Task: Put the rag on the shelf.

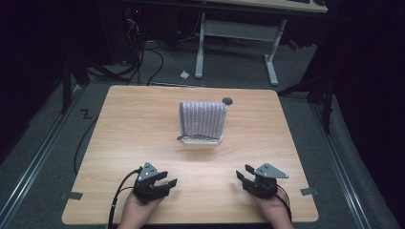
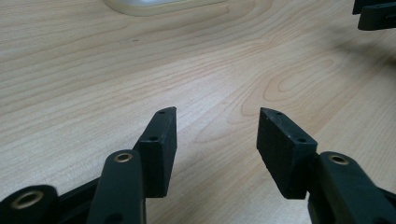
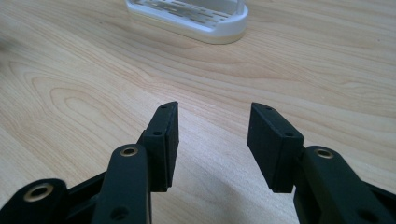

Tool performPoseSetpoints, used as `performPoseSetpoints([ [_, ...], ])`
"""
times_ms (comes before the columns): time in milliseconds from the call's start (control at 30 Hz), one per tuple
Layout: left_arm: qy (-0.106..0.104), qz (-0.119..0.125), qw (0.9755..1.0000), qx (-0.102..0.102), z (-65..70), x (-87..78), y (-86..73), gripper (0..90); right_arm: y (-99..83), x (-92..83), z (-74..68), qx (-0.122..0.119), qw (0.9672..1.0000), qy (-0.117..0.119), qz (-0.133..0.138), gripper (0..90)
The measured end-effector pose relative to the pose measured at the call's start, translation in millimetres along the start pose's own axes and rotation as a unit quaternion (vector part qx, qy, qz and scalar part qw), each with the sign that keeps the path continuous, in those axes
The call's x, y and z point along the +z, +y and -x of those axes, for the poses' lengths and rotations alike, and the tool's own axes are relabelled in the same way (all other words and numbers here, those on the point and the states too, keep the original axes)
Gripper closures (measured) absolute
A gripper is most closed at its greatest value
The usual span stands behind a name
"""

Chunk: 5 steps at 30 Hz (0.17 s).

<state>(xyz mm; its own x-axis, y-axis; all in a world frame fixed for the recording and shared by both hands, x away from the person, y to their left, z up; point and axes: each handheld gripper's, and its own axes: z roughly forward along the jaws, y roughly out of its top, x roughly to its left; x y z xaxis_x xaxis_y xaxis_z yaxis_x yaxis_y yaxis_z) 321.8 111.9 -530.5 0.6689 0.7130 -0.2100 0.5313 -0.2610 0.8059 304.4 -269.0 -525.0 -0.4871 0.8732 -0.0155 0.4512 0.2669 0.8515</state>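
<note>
A dark room surrounds the wooden counter point(image 1: 143, 124). At its middle a grey knitted cloth point(image 1: 202, 118) is draped over a white rack point(image 1: 203, 140), untouched. Near the front edge, left hand-held gripper point(image 1: 165, 183) and right hand-held gripper point(image 1: 244, 175) gape empty; all handling likely remains.

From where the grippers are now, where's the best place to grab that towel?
Probably the top fold of the towel, from above: it stands draped over the white rack, so lifting upward should free it. Both the left gripper and right gripper are open and empty.
</note>
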Motion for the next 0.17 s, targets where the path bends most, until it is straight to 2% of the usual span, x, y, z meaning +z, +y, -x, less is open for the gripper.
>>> performPoseSetpoints([
  [67,-0.013,0.007,0.9998,-0.012,-1.4,-3.2,1.4,47.4,-0.5,2.2,-1.9,-0.009,1.0,0.002,-0.002,53.8],
  [167,-0.006,0.013,0.9999,-0.007,-1.9,-6.2,2.8,45.9,-2.2,4.6,-2.3,-0.014,0.9999,0.003,-0.009,53.8],
])
